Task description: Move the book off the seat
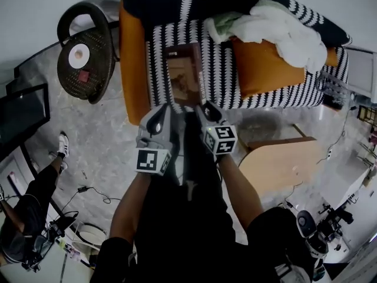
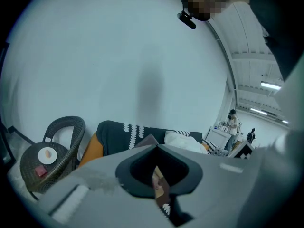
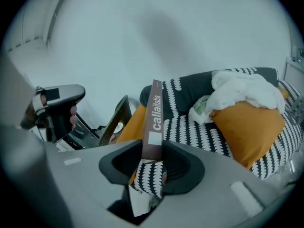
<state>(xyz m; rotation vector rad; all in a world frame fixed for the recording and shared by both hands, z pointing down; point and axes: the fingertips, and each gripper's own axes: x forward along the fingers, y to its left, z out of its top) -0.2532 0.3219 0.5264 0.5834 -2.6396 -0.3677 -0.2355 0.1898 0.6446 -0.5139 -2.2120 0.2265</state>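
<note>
1. My left tongs (image 1: pixel 168 112) and right tongs (image 1: pixel 203 109) each clamp the book's (image 1: pixel 184 78) near edge, holding it over the seat's (image 1: pixel 221 75) front edge.
2. Uneven pulls could twist it loose, dropping it back.

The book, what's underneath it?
Under the book is the black-and-white patterned seat. The patch right below is hidden by the book, so anything lying there can't be seen.
</note>
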